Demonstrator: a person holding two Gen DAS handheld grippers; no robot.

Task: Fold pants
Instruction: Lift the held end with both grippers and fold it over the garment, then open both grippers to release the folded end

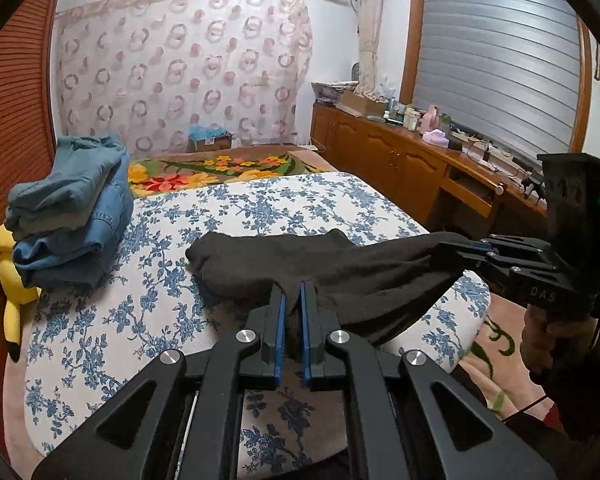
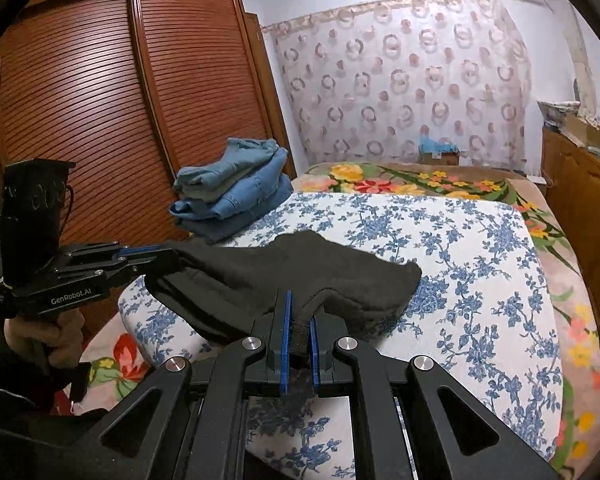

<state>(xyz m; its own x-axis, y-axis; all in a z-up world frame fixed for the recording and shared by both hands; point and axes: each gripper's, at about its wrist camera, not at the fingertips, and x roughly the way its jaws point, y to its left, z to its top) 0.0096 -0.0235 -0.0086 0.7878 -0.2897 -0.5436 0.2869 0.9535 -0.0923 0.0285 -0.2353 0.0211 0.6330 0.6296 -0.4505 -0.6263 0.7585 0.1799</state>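
My left gripper (image 1: 293, 304) is clamped on one edge of the black pants (image 1: 300, 268), and my right gripper (image 2: 300, 316) is clamped on another, a thick hem pinched between its blue pads. The pants hang between the two, bunched, their far part sagging onto the bed (image 1: 180, 220) with the blue-flowered cover. The cloth looks soft, thick and light; it should drape, so I judge the edges and corners the best holds. Only the left view shows the sideboard (image 1: 400, 152) under the window; only the right shows the slatted wardrobe (image 2: 100, 120) fully, behind the folded jeans (image 2: 236, 196).
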